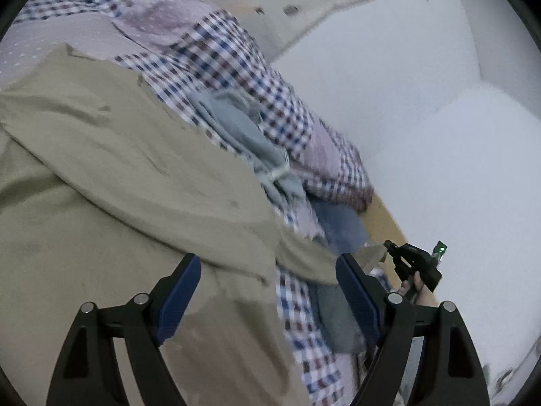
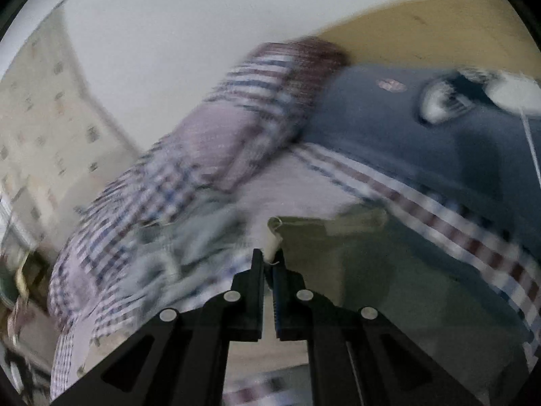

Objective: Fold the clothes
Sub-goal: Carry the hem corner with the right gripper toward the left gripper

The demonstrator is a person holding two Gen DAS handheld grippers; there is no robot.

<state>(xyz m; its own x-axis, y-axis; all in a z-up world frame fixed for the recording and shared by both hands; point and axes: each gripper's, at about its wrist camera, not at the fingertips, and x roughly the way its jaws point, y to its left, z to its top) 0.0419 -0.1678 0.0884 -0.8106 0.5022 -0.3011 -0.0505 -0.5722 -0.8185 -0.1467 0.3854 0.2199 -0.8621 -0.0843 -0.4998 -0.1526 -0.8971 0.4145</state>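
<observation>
Khaki garment (image 2: 372,270) pinched by right tool (image 2: 268,264); no legible writing.

Both views are dim and flat, with a cool, soft light and no hard shadows or glare. Fisheye distortion bends straight lines toward the black circular rims. In the left wrist view, the khaki garment (image 1: 111,182) ahead of the left hand-held gripper (image 1: 268,291) is mildly soft, and the white wall (image 1: 422,108) to its right looks washed out. The right wrist view is heavily motion-smeared: the checked fabric (image 2: 189,169) beyond the right hand-held gripper (image 2: 268,260) streaks into lines.
</observation>
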